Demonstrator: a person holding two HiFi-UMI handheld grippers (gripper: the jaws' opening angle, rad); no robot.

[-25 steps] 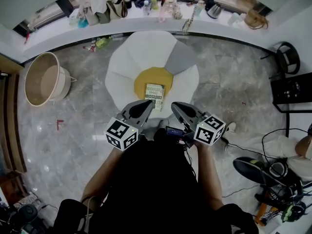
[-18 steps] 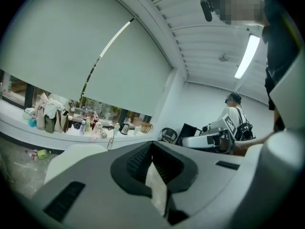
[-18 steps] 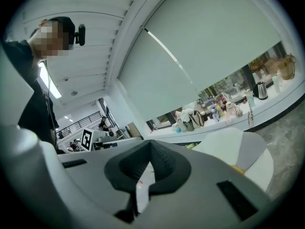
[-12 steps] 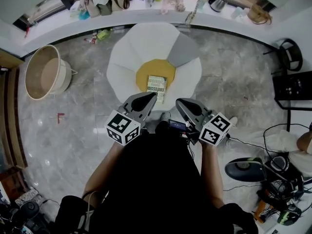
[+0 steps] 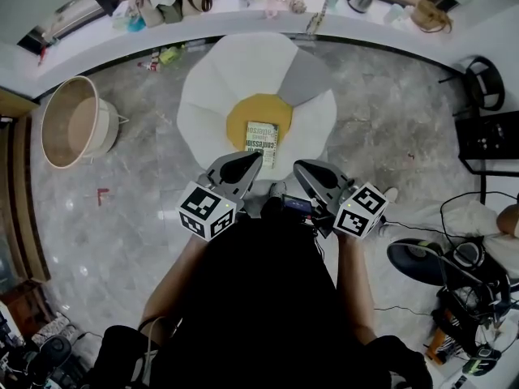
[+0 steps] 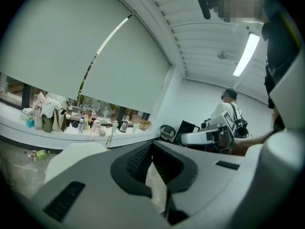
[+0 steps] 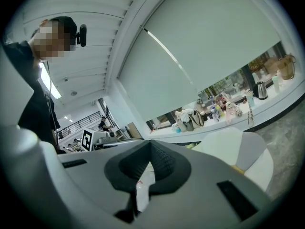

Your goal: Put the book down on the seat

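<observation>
I see the book point(image 5: 262, 143) lying flat on the seat's point(image 5: 211, 96) yellow centre, mid-frame. It is just above my left tool point(image 5: 250, 160) and up-left of my right tool point(image 5: 302, 168). Both tools are closed together, gripping nothing. A basket point(image 5: 77, 128) stands at left.

Head view: above the person, looking steeply down, mid-range on marble floor point(image 5: 122, 217), flower-shaped seat point(image 5: 219, 87) and cluttered window ledge point(image 5: 89, 47). Left gripper view and right gripper view: low, right behind own jaws, tilted up toward roller blind point(image 6: 71, 46) and ceiling point(image 6: 200, 37), seat and ledge farther off. All 3 share seat and ledge; the 2 gripper views share blind.
</observation>
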